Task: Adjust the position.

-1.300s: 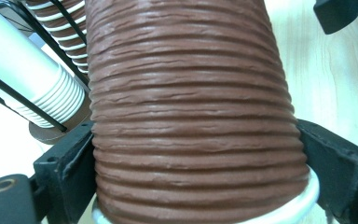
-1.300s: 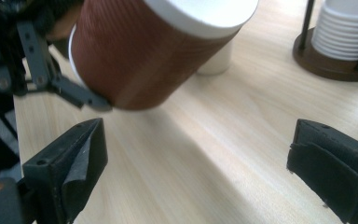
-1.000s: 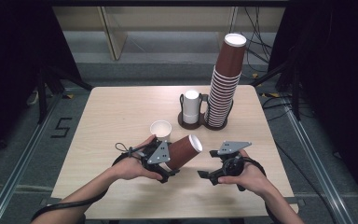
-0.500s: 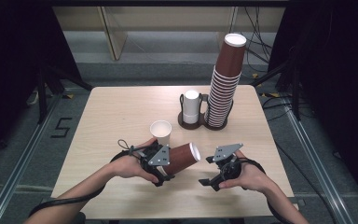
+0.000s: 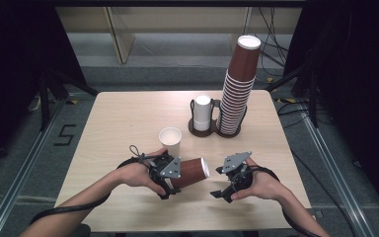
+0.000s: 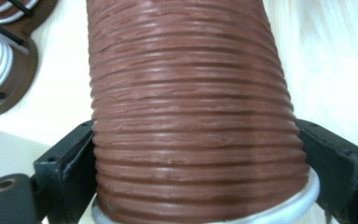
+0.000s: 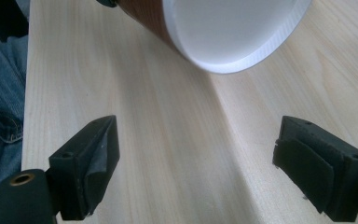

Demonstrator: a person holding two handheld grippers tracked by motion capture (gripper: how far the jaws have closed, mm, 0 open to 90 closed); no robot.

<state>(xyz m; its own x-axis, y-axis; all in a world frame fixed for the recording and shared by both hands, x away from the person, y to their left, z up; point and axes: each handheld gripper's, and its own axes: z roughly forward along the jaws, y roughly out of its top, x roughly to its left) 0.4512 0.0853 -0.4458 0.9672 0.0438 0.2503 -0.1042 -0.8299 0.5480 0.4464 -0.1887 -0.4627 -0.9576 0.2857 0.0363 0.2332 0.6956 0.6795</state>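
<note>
A brown ribbed paper cup (image 5: 190, 171) lies sideways in my left gripper (image 5: 170, 177), white base pointing right. In the left gripper view both black jaws press the cup's (image 6: 196, 116) ribbed wall from either side. My right gripper (image 5: 220, 183) is open just right of the cup's base, low over the table. Its view shows the white base (image 7: 228, 28) ahead and above the spread jaws, with bare wood between them. A small white cup (image 5: 170, 140) stands upright behind my left hand.
A dark two-slot holder (image 5: 196, 130) at the back centre carries a short white cup stack (image 5: 203, 112) and a tall brown cup stack (image 5: 238, 86). The light wooden table (image 5: 123, 113) has its front edge close under both forearms. Dark floor and cables surround it.
Both hands have drifted slightly toward the front edge. The brown cup has tipped from slanting upward to lying level, and the gap to the right gripper has narrowed.
</note>
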